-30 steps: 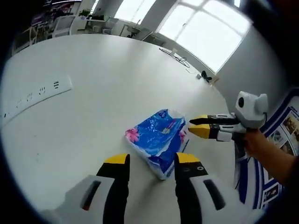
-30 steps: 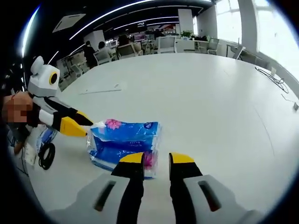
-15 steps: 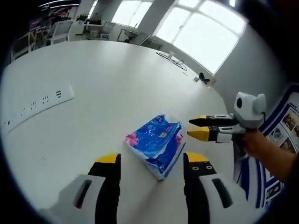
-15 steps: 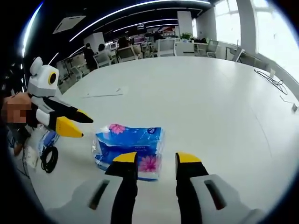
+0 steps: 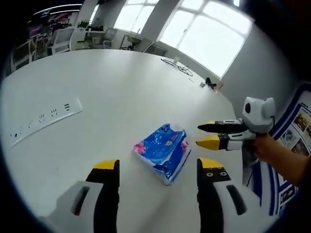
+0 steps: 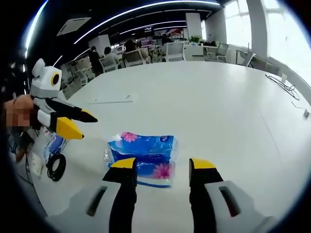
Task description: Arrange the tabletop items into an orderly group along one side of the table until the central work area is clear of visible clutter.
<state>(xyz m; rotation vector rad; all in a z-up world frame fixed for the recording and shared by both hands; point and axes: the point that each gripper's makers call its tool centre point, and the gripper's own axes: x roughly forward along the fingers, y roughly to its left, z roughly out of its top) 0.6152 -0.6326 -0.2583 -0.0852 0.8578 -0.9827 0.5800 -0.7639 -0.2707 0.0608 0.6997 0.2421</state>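
Tissue pack (image 5: 163, 150) ahead, between parted fingers (image 5: 107, 167)

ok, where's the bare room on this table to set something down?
Most of the white table is bare: the wide stretch between the blue tissue pack and the cable by the windows, and the strip between the pack and the inset socket panel. It is tight only around the pack, with the left gripper and right gripper open beside it.
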